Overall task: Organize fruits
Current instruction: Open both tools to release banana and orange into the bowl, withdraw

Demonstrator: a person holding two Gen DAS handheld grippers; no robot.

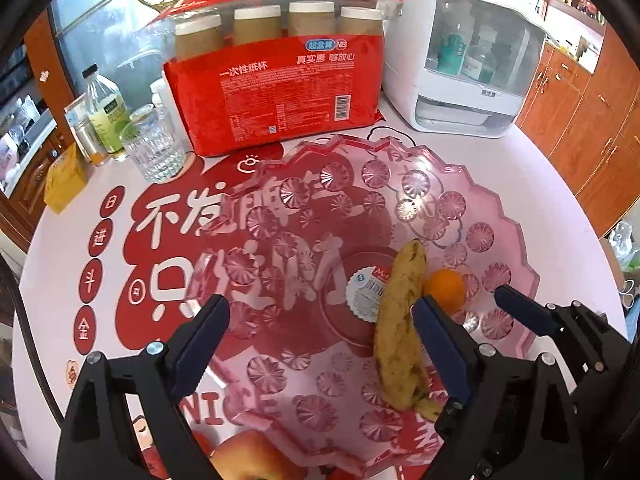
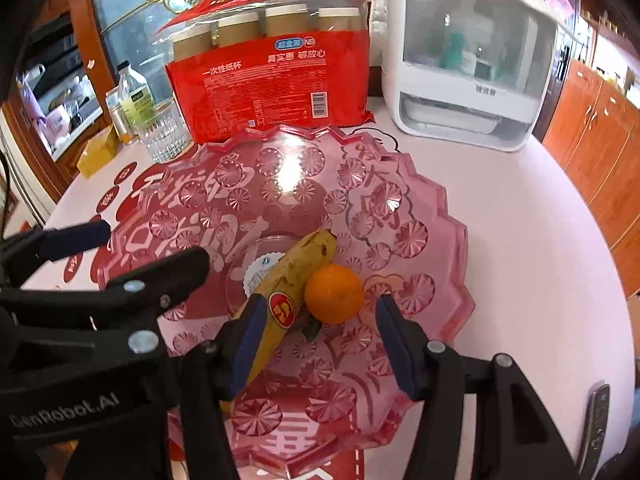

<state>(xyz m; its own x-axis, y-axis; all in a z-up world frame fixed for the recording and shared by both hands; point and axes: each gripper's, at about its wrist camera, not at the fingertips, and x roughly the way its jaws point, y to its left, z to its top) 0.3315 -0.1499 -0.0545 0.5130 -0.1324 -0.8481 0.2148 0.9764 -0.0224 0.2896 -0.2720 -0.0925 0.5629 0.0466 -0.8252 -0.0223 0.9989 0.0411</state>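
The pink glass dish [image 1: 516, 240] sits on the table [image 2: 520, 208] and serves as the landmark here: a spotted banana [image 1: 400, 320] lies across its middle, and a small orange [image 2: 334, 294] rests touching the banana on the side toward the dish's right rim. An apple [image 1: 244, 456] lies just outside the dish's near-left rim, at the bottom edge of the left view, only partly visible, so whether it touches the rim is hard to say. The left claw [image 1: 320, 320] hangs over the dish with its jaws wide apart and nothing pressed between them; the banana lies under its right finger but is not gripped. The right claw [image 2: 320, 340] is over the near part of the dish, jaws partly apart, with the banana's stem end and the orange lying between them, neither one clamped. Both fruits look placed, so the step in hand is probably clearing the claws from the dish and going for the apple. To do that well, lift each claw straight away from the dish before swinging sideways, so a finger does not drag the banana or set the orange rolling toward the scalloped rim. Keep the left jaws wide for the apple, approach from above, and close around its broadest part.
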